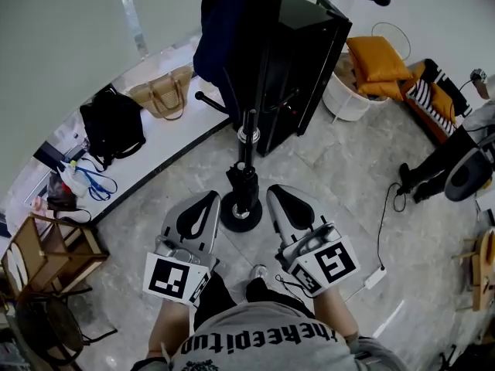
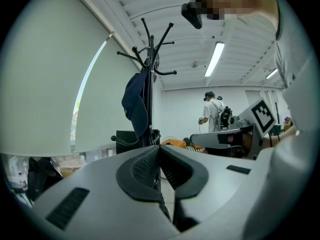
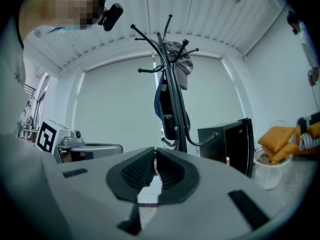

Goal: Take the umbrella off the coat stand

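While both grippers were held near the stand (image 1: 246, 134), the umbrella (image 3: 163, 101) hung from the stand's upper hooks, close beside the pole, with its long axis upright and its lower end pointing to the floor. It looked dark blue, folded and soft like loose cloth, with small pale print near its lower part, and a grey cap (image 3: 183, 59) hung just above it. The left gripper (image 1: 209, 196) and the right gripper (image 1: 276, 191) had their fingers closed together with nothing between them, well apart from the umbrella, one at each side of the stand's base in the head view.
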